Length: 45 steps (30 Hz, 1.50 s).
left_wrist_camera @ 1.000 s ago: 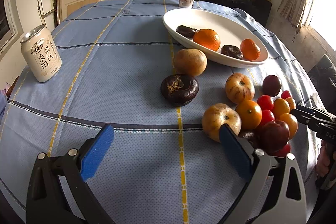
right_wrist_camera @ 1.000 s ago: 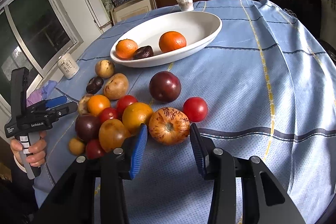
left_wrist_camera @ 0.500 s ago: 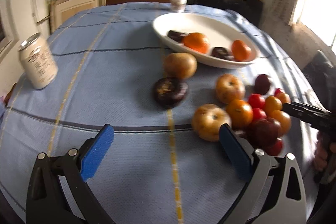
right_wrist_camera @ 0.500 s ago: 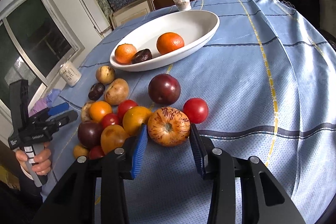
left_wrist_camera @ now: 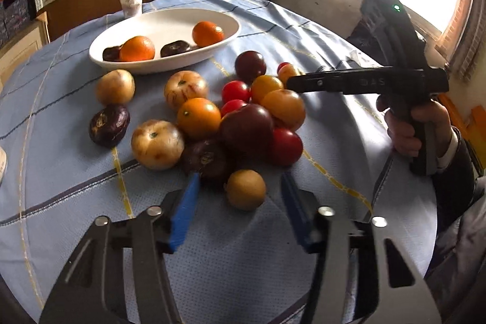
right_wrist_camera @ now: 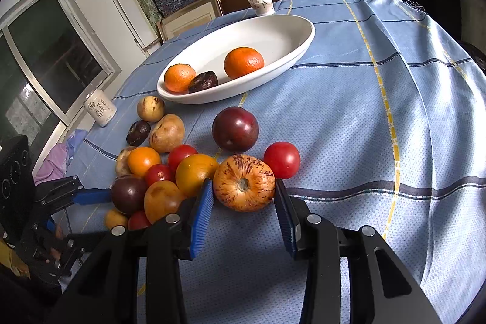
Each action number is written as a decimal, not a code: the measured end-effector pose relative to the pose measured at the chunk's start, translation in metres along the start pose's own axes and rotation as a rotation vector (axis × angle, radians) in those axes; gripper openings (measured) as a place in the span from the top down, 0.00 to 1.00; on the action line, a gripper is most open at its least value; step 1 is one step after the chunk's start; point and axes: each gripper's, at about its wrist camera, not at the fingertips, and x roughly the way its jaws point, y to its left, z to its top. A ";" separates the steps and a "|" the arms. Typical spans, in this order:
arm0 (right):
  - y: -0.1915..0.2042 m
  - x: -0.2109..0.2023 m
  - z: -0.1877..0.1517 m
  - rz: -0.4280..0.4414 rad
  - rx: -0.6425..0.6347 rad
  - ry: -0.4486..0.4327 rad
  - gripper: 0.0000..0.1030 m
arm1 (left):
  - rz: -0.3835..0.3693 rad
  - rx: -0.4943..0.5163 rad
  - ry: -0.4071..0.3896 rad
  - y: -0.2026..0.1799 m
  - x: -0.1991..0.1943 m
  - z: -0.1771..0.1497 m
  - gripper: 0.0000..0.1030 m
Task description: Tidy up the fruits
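Observation:
A pile of several fruits lies on the blue tablecloth in front of a white oval bowl [right_wrist_camera: 291,29] [left_wrist_camera: 234,29] that holds two oranges and dark fruits. My right gripper [right_wrist_camera: 243,198] is open, its jaws on either side of a speckled orange-brown fruit [right_wrist_camera: 244,186], not closed on it. My left gripper [left_wrist_camera: 240,196] is open, its jaws on either side of a small tan round fruit [left_wrist_camera: 245,189] at the near edge of the pile. The right gripper also shows in the left wrist view [left_wrist_camera: 303,79], reaching over the pile from the right.
A paper cup [right_wrist_camera: 259,0] stands behind the bowl. A drink can [right_wrist_camera: 100,108] stands at the table's left side. A dark plum [right_wrist_camera: 235,128] and a red tomato [right_wrist_camera: 282,159] lie just beyond my right gripper. Shelves and a window surround the table.
My left gripper has swung right toward the pile and now straddles the small tan fruit. My right gripper has edged forward around the speckled fruit.

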 end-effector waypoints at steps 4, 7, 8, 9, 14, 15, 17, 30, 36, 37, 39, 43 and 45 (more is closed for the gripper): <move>0.000 0.000 0.000 -0.001 0.000 0.004 0.60 | 0.002 0.011 -0.003 -0.003 0.001 0.002 0.52; -0.001 0.001 -0.001 -0.002 0.001 0.006 0.60 | 0.001 0.015 0.003 -0.003 0.001 0.001 0.55; -0.001 0.001 -0.001 -0.002 0.001 0.006 0.60 | -0.002 0.016 0.005 -0.003 0.001 0.001 0.59; -0.001 0.001 -0.001 -0.002 0.001 0.007 0.60 | -0.012 0.015 0.009 -0.002 0.000 0.000 0.61; 0.000 0.003 -0.001 -0.002 -0.002 0.013 0.60 | -0.030 0.055 0.046 -0.011 0.005 -0.006 0.63; 0.001 0.003 -0.001 -0.003 -0.002 0.013 0.60 | -0.020 0.061 0.059 -0.013 0.009 -0.007 0.63; 0.001 0.003 -0.001 -0.005 -0.003 0.013 0.60 | -0.028 0.049 0.054 -0.012 0.008 -0.007 0.63; 0.002 0.003 -0.001 -0.013 -0.007 0.013 0.60 | -0.067 -0.034 0.049 -0.001 0.009 -0.003 0.65; 0.002 0.003 -0.001 -0.011 -0.006 0.010 0.60 | -0.050 -0.037 0.048 0.000 0.011 -0.002 0.72; 0.002 0.002 -0.001 -0.010 -0.006 0.009 0.60 | -0.052 -0.042 0.048 0.001 0.012 -0.001 0.74; 0.002 0.001 -0.001 -0.005 -0.005 0.003 0.60 | -0.058 -0.048 0.045 0.002 0.012 -0.001 0.74; 0.001 -0.006 -0.001 0.021 -0.002 -0.022 0.60 | -0.047 -0.041 0.040 0.000 0.011 -0.001 0.74; 0.001 -0.008 -0.001 0.027 0.000 -0.033 0.60 | -0.045 -0.046 0.023 0.001 0.007 -0.001 0.74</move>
